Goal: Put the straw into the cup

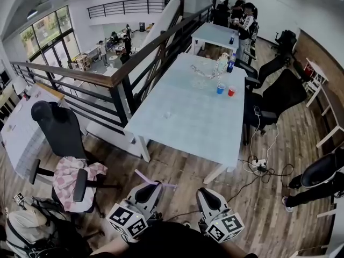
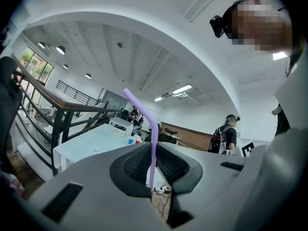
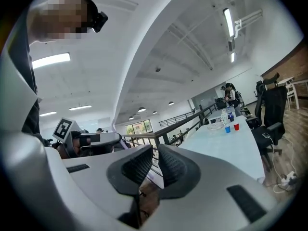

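My left gripper (image 1: 152,184) is shut on a purple bendy straw (image 1: 146,178), low in the head view. In the left gripper view the straw (image 2: 153,143) stands upright between the pads, its top bent over to the left. My right gripper (image 1: 207,192) is beside it, shut with nothing between its pads (image 3: 139,165). A blue cup (image 1: 220,90) and a red cup (image 1: 231,91) stand together near the far right edge of the long pale table (image 1: 183,117), well away from both grippers. Both cups show small in the right gripper view, blue cup (image 3: 227,129) and red cup (image 3: 236,126).
A black railing (image 1: 115,82) runs along the table's left side. A black office chair with a pink cloth (image 1: 70,160) stands at the left, and more chairs (image 1: 279,95) on the right. Cables and a power strip (image 1: 259,165) lie on the wooden floor. Bottles (image 1: 230,63) and people stand at the far end.
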### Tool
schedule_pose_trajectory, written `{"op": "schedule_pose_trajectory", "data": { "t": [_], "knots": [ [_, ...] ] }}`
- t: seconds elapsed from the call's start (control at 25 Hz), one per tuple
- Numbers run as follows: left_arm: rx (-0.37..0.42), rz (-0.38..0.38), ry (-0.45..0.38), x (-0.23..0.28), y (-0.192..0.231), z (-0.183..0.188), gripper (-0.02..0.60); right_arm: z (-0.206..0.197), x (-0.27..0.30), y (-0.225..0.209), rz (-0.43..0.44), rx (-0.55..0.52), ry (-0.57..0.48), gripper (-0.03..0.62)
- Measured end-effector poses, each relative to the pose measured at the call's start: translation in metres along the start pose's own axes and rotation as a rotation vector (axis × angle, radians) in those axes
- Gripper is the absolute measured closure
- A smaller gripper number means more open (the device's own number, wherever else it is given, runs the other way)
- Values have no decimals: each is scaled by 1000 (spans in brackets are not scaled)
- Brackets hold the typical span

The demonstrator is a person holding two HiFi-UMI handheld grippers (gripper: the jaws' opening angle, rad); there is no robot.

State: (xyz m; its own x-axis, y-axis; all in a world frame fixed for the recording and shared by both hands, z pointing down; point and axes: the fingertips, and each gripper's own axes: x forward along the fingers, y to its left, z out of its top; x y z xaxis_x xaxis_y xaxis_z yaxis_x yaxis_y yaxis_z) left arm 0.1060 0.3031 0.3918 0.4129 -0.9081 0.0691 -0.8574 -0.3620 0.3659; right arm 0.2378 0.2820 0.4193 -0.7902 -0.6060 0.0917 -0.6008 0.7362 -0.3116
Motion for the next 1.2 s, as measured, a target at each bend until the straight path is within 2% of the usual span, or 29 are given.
{"op": "schedule_pose_trajectory", "data": {
  "t": [0.16,0.4,0.64,0.88,1.2],
  "knots": [
    [-7,14,-2,4,-24,-12,537,0,-21,-9,25,-7,9,536],
    [-29,52,-11,7,-57,-35,537,-10,-55,-38,25,50,31,537],
    [-19,108,-8,-7,-68,-45,537,-21,-66,-37,67,70,59,537],
    [-16,129,3,-1,-57,-46,537,-26,-50,-41,73,101,77,536],
    [-35,117,10,20,-9,-31,537,-21,3,-49,54,97,87,537]
  ]
}}
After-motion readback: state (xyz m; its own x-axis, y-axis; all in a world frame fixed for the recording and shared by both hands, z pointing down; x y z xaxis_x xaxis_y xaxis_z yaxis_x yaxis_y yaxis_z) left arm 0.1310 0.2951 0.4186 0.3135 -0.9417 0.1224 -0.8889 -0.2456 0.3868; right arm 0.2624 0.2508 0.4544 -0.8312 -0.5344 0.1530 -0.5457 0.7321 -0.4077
